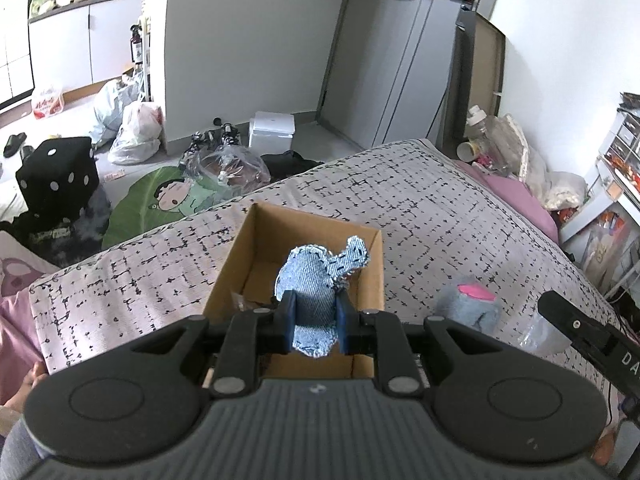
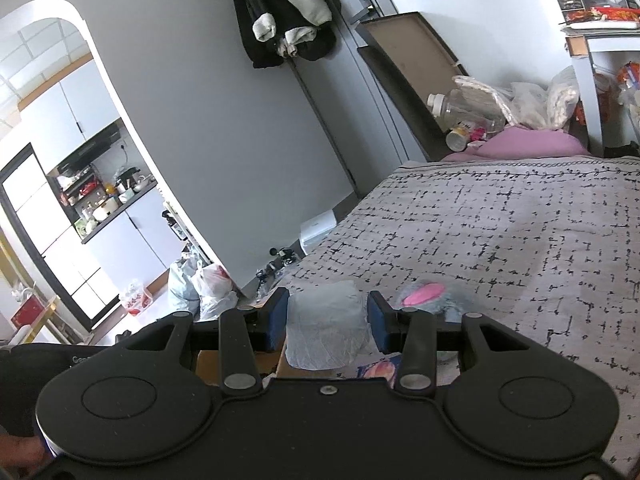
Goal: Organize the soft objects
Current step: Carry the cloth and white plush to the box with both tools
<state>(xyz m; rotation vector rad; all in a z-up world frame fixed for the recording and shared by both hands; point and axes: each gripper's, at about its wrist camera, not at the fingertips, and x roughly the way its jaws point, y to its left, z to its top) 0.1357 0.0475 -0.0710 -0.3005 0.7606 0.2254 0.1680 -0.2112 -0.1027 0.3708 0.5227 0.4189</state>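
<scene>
In the left wrist view, the left gripper [image 1: 313, 326] pinches a denim toy [image 1: 318, 280] between its blue pads, holding it above an open cardboard box [image 1: 240, 264] that sits on the patterned bedspread [image 1: 420, 216]. The toy's long axis runs from 6 up toward 12 o'clock, its stitched flap bending toward 1 o'clock. The box interior is mostly bare brown board; something small and dark lies on the floor of it at about 8 o'clock from the toy, too hidden to identify. At 3 o'clock from the box rests a grey plush toy [image 1: 468, 304] with a pink patch, and beyond it, at the right edge, the black tip of the right gripper [image 1: 580, 330] pokes in.

The right wrist view shows what the other does not — the right gripper [image 2: 328, 324] grips a pale crinkled plastic bag [image 2: 326, 328], its pads pressed against both sides. The bag's contents cannot be made out. The grey plush lies just beside it at 3 o'clock on the bedspread. A corner of the cardboard box shows at 7 o'clock below the fingers, its inside hidden here.
</scene>
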